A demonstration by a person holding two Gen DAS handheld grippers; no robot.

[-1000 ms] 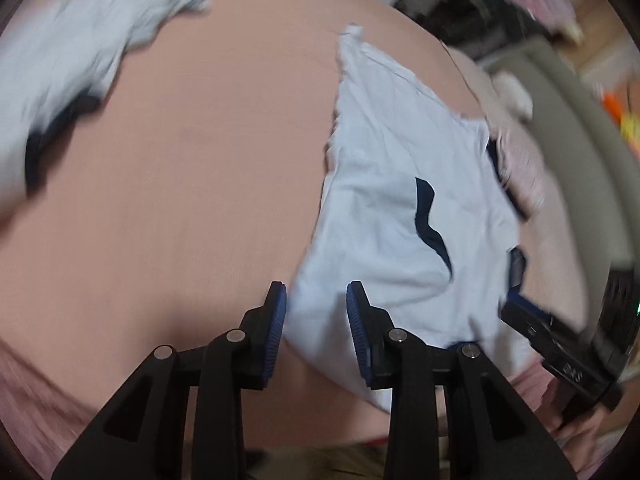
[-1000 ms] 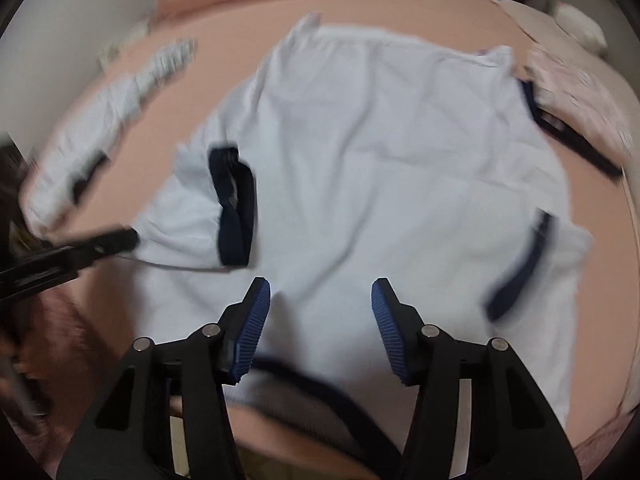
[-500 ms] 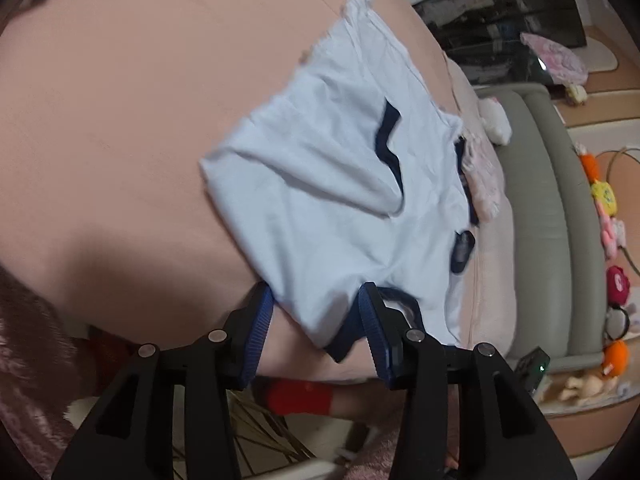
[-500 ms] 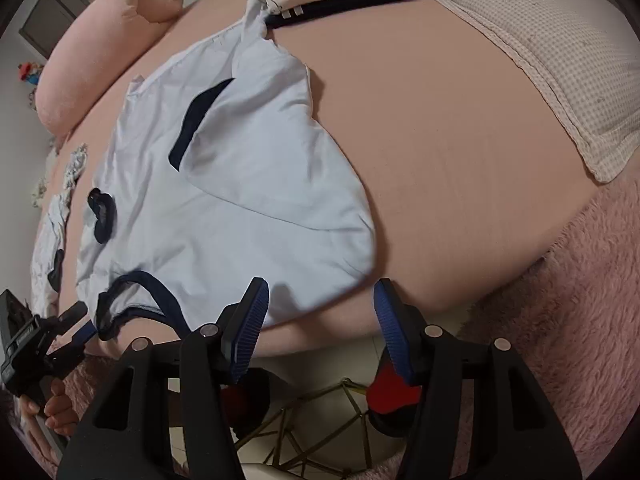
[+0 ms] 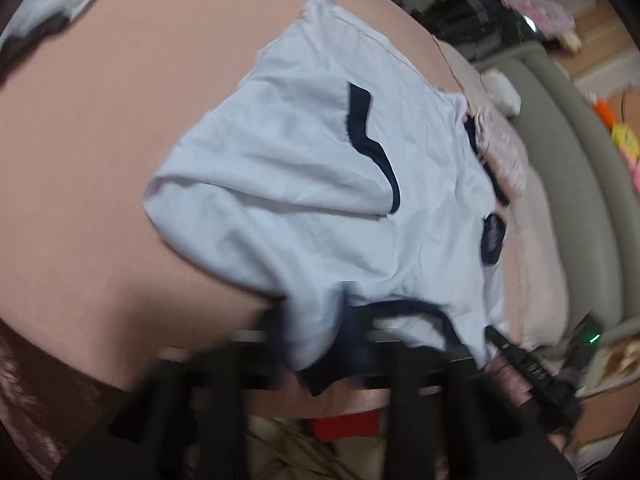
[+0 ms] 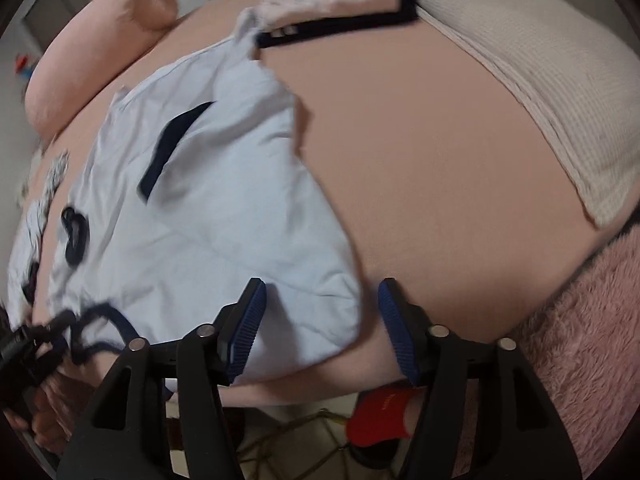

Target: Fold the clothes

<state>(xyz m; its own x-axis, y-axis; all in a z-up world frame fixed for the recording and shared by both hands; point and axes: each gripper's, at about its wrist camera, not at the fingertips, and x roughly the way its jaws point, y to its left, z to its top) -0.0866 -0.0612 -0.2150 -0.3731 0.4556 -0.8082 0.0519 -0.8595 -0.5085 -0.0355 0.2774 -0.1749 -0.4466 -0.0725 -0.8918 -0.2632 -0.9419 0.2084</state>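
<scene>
A pale blue T-shirt (image 5: pixel 304 184) with navy trim lies on the pink bed sheet, both sleeves folded inward. It also shows in the right wrist view (image 6: pixel 208 208). My left gripper (image 5: pixel 316 340) is blurred, with the shirt's navy collar edge hanging between its fingers; whether it pinches the cloth cannot be told. My right gripper (image 6: pixel 320 320) is open, its fingers straddling the shirt's near right corner at the bed edge. The left gripper (image 6: pixel 32 344) shows at the collar in the right wrist view.
A folded pink and navy garment (image 6: pixel 332 4) lies at the far side. A cream blanket (image 6: pixel 540 80) covers the right of the bed. More clothes (image 5: pixel 48 8) lie far left. A pink pillow (image 6: pixel 96 40), a grey sofa (image 5: pixel 572 184) and a fluffy pink rug (image 6: pixel 580 340) surround the bed.
My left gripper has moved onto the shirt's collar edge and is blurred with motion. My right gripper has come closer to the shirt's near corner, still open.
</scene>
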